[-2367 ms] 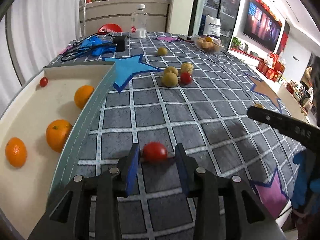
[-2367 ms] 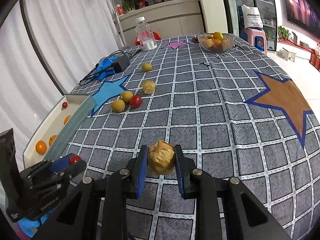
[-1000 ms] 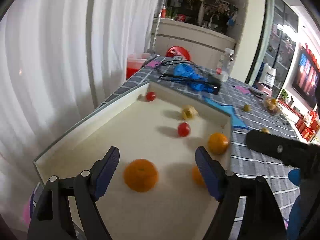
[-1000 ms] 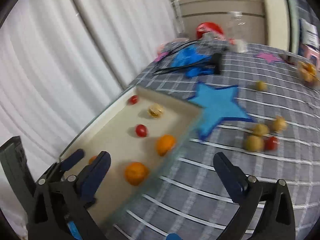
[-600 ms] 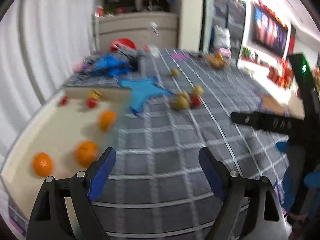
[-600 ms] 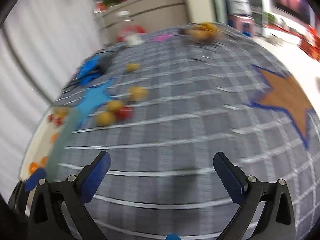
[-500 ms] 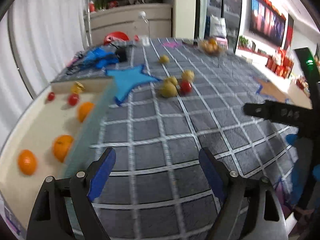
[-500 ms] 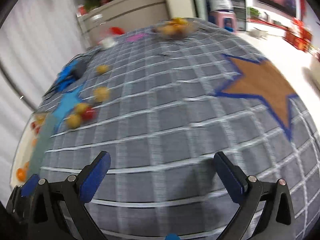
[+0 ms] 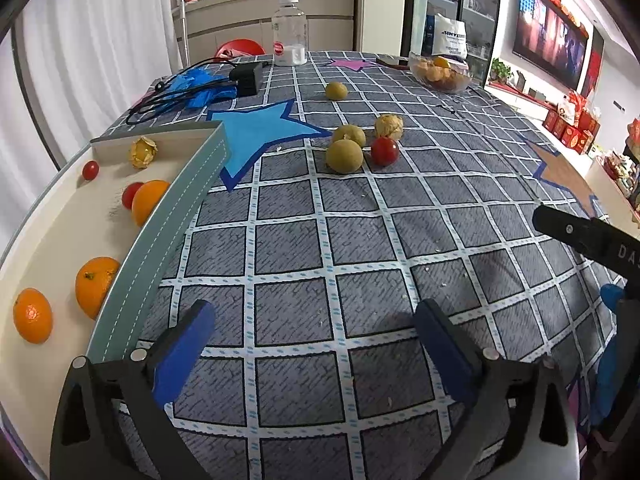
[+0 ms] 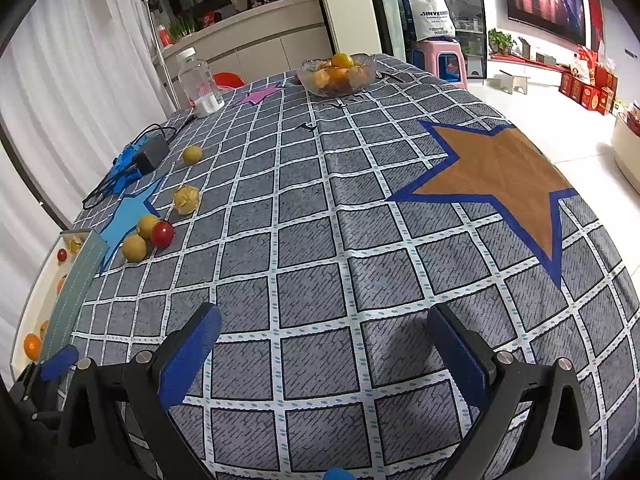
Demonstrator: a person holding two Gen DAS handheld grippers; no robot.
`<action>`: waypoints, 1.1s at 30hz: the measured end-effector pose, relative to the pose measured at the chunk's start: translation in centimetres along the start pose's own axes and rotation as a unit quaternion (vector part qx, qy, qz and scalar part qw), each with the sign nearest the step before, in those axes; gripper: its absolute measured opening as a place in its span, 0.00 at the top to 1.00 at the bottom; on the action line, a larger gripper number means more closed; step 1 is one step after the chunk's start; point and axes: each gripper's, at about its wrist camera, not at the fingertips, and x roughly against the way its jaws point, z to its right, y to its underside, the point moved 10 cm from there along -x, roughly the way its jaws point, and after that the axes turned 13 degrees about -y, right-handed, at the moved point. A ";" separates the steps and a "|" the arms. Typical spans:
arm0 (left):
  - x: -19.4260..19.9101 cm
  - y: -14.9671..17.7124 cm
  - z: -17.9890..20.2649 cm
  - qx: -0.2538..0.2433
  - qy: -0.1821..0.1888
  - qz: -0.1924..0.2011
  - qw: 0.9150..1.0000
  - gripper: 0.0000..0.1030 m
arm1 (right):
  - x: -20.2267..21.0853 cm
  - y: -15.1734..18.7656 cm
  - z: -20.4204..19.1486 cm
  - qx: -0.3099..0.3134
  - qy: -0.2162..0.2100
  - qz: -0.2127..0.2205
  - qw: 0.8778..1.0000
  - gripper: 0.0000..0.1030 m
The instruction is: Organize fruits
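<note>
My left gripper (image 9: 316, 336) is open and empty above the checked tablecloth, beside the cream tray (image 9: 52, 240). The tray holds three oranges (image 9: 96, 286), two cherry tomatoes (image 9: 90, 169) and a husked fruit (image 9: 142, 153). On the cloth lie two green-yellow round fruits (image 9: 344, 156), a cherry tomato (image 9: 385, 151), a husked fruit (image 9: 389, 126) and a further yellow fruit (image 9: 336, 91). My right gripper (image 10: 324, 348) is open and empty over the cloth; the same fruit cluster (image 10: 149, 233) lies far to its left.
A glass bowl of fruit (image 10: 337, 73) stands at the far side. A water bottle (image 9: 289, 37), a black adapter with cables (image 9: 245, 78) and blue cloth (image 9: 196, 84) are at the back left. The table edge drops off on the right (image 10: 592, 184).
Both grippers let go of their fruit in the tray and opened wide. Both then swung back over the tablecloth; the husked fruit and second tomato now lie in the tray.
</note>
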 end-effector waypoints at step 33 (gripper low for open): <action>0.0 0.0 0.3 -0.004 0.006 -0.001 1.000 0.02 | -0.1 0.0 0.0 -0.001 -0.001 0.001 1.000 0.00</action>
